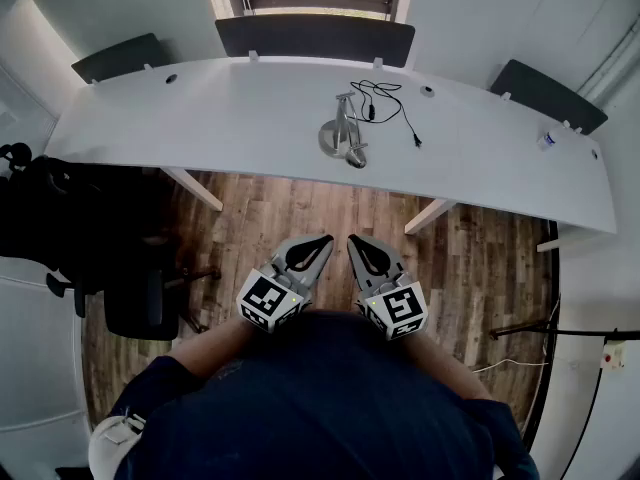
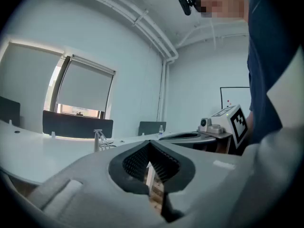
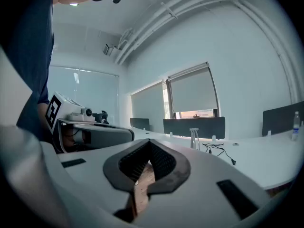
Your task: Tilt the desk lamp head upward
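Head view showed the desk lamp [image 1: 343, 134] on the white desk [image 1: 200, 118] at upper centre, well apart from the left gripper [image 1: 322, 241] and right gripper [image 1: 356, 241], both pinched together on nothing at lower centre, presumably a ready pose before reaching.

**White desk, brown boards, grey tools**

The long curved desk [image 1: 200, 118] is plain white. The desk lamp [image 1: 345, 133] is silvery metal and its cable [image 1: 392, 103] is black. The floor [image 1: 330, 213] is brown wood in streaked planks. The left gripper [image 1: 322, 240] and right gripper [image 1: 356, 240] are pale grey, with a black ribbed lining inside the jaws. Their marker cubes [image 1: 268, 298] bear black-and-white square patterns. The person's shirt [image 1: 330, 408] is dark navy. The screen panel [image 1: 315, 38] is charcoal and the office chair [image 1: 140, 303] is black.
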